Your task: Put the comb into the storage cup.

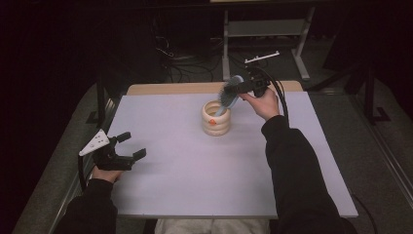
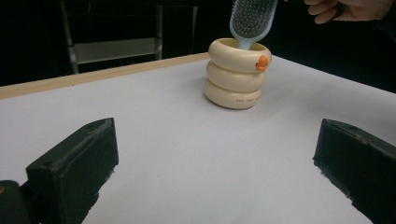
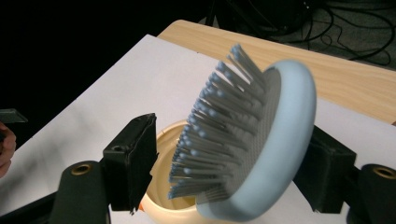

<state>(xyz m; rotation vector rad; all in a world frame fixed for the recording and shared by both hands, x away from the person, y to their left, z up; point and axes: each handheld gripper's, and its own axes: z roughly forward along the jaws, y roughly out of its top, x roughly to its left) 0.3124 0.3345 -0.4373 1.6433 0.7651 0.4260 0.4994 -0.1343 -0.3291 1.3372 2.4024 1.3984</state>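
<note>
A light blue hairbrush (image 1: 229,95) (image 2: 252,21) (image 3: 261,149) with grey bristles stands tilted, handle down, in a cream ringed cup (image 1: 216,122) (image 2: 236,77) (image 3: 163,205) that bears a small orange mark. My right gripper (image 1: 234,88) (image 3: 229,163) reaches in from the right, its jaws on either side of the brush head. The jaw on the bristle side stands apart from the bristles, so the gripper is open. My left gripper (image 1: 132,145) (image 2: 215,163) rests at the front left of the table, open, with nothing between its jaws.
The white table top (image 1: 195,185) has a wooden strip (image 1: 170,88) along its far edge. Beyond that edge a metal shelf frame (image 1: 265,29) stands on the dark floor amid cables (image 1: 180,63).
</note>
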